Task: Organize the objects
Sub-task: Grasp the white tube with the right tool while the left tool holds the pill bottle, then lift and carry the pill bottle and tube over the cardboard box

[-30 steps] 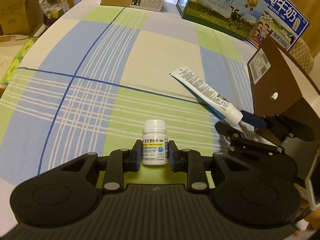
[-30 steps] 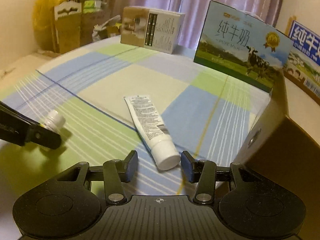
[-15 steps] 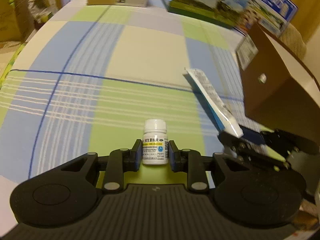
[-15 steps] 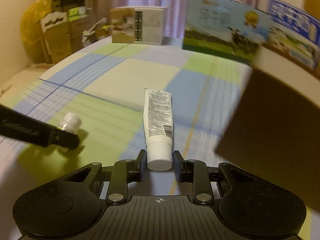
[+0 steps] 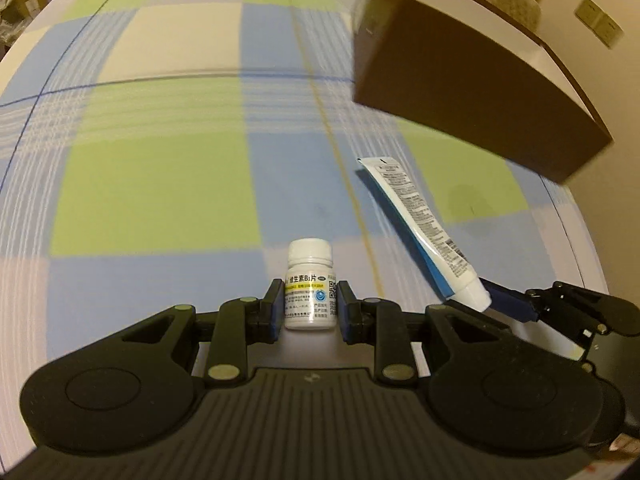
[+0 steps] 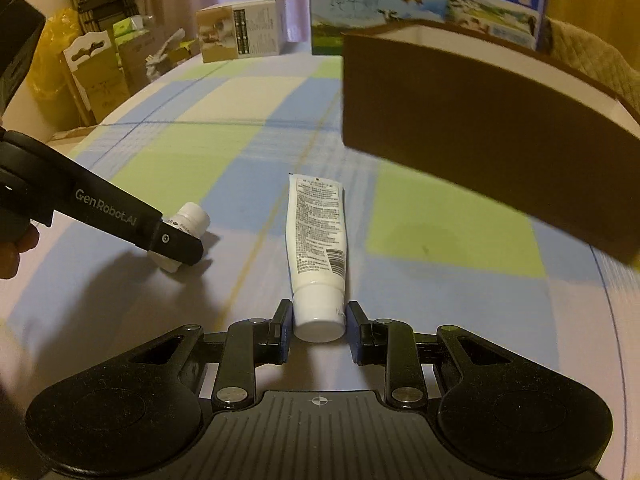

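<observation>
My left gripper [image 5: 310, 306] is shut on a small white pill bottle [image 5: 310, 284] with a printed label, held above the checked cloth. In the right wrist view the same bottle [image 6: 188, 220] shows at the left, partly hidden by the left gripper's finger. My right gripper [image 6: 318, 326] is shut on the cap end of a white tube [image 6: 318, 236], which points away from me. From the left wrist view the tube [image 5: 420, 228] slants up to the left of the right gripper [image 5: 500, 304]. A brown open cardboard box [image 6: 480, 128] stands ahead at the right.
A checked cloth [image 5: 160, 184] of blue, green and cream covers the table. Milk cartons [image 6: 376, 4] and a small printed box [image 6: 240, 28] stand along the far edge. Stacked cardboard and a yellow bag [image 6: 56, 52] sit beyond the table's left side. A hand [image 6: 16, 248] holds the left gripper.
Both grippers have lifted and swung right toward the brown box, each carrying its object. The right gripper, open a second ago, has shut on the tube's cap end.
</observation>
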The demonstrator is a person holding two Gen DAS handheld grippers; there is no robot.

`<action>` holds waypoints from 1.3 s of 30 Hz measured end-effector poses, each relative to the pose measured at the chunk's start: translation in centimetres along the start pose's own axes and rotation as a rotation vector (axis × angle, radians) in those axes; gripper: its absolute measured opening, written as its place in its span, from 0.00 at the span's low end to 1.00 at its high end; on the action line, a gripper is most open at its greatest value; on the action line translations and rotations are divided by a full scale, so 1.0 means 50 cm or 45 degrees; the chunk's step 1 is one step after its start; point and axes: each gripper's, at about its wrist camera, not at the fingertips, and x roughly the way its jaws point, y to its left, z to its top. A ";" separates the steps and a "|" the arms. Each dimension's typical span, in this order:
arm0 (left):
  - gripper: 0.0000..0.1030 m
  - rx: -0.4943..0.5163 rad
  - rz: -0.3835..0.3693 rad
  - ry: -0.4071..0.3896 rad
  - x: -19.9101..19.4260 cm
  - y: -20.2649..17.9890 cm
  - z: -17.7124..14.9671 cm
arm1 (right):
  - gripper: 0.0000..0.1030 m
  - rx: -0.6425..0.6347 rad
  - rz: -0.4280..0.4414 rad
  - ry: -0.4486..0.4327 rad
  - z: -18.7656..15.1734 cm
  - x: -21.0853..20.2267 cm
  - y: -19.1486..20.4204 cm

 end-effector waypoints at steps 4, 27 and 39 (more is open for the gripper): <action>0.22 0.006 0.013 0.015 -0.013 -0.031 -0.035 | 0.24 0.044 0.015 0.034 -0.027 -0.035 -0.010; 0.22 0.054 0.212 -0.054 -0.011 -0.110 -0.081 | 0.35 -0.010 0.020 -0.128 -0.020 0.006 -0.014; 0.23 0.077 0.256 -0.062 -0.004 -0.124 -0.086 | 0.34 -0.043 0.016 -0.135 -0.022 0.011 -0.014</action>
